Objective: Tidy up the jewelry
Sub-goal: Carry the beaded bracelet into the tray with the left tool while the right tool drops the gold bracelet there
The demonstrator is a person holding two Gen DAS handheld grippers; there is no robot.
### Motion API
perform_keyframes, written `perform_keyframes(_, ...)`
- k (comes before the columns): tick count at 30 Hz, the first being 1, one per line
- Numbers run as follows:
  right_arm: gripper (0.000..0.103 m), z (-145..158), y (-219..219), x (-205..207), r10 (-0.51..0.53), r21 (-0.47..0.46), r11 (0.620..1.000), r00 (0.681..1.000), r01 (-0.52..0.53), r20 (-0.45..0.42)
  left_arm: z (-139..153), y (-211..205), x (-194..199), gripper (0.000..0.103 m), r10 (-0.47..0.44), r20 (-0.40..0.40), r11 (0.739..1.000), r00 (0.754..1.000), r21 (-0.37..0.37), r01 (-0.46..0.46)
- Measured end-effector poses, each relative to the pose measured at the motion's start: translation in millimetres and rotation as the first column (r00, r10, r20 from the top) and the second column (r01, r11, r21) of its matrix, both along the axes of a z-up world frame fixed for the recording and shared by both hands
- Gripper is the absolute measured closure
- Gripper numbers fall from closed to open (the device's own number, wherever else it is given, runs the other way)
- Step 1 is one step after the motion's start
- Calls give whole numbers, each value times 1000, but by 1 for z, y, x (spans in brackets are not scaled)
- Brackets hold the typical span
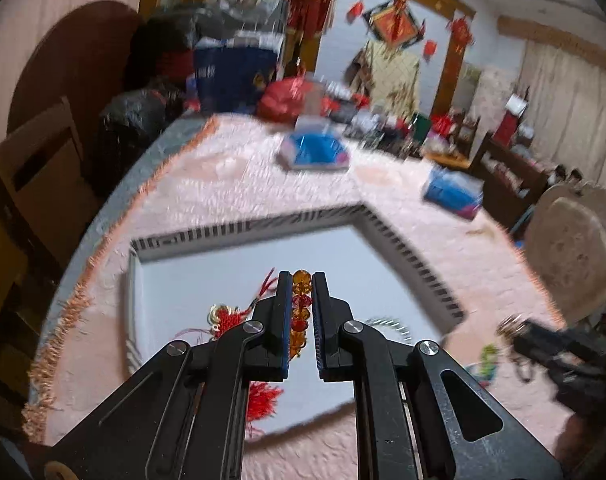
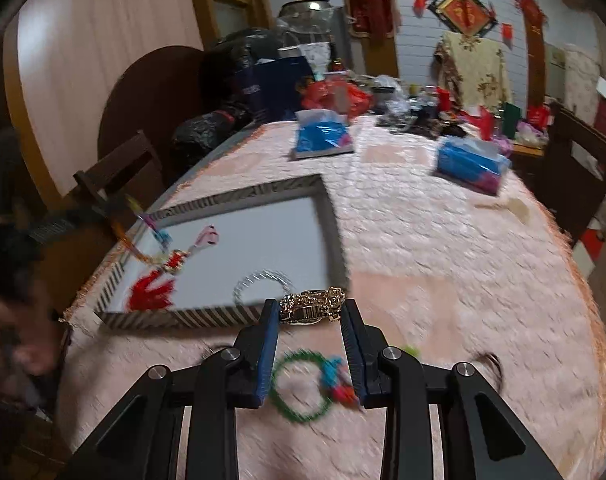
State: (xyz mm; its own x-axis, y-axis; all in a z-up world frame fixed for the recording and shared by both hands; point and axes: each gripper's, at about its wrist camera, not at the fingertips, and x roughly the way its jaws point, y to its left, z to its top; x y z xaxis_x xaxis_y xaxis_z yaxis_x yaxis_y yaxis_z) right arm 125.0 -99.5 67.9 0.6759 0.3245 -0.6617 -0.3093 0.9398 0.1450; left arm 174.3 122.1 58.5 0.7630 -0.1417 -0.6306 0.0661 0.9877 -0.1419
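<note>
Both views motion-blurred; silver ring (image 2: 263, 286) in tray (image 2: 331, 216) smeared.

The amber and red bead strand (image 1: 301, 312) ran down between the left tool's (image 1: 301, 280) pads, its lower end lost behind the black linkage. A red tassel (image 1: 263, 400) showed only in part under that linkage. The right tool (image 1: 543, 344) was a dark smear at the left view's right edge, its tips unreadable. In the right view, motion blur smeared the green ring (image 2: 299, 392) and a silvery ring (image 2: 263, 284) in the tray (image 2: 183, 316). Clutter at the tabletop's (image 2: 443, 260) far end was too small to identify.
</note>
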Motion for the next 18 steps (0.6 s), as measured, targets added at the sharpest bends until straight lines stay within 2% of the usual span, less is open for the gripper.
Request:
perform_keyframes(5,73,-1,29,25,46,-4,999,999,-47,-17,-45,-3,14,95,30,-83,999,996,19,-29)
perform_keyframes(10,73,-11,46,56,79,95,993,994,-71,-76,-70,-3,3,95,50,-118,997,992,57,-43)
perform_keyframes(13,73,-26,53,69,86,144,987,988,-68,-128,-81,-3,-5,95,66,-141,997,988,53,-59)
perform_keyframes(18,73,-51,56,77,68,122,991,981,-46,-183,-81,2,-16,94,81,-124,997,989,26,-78)
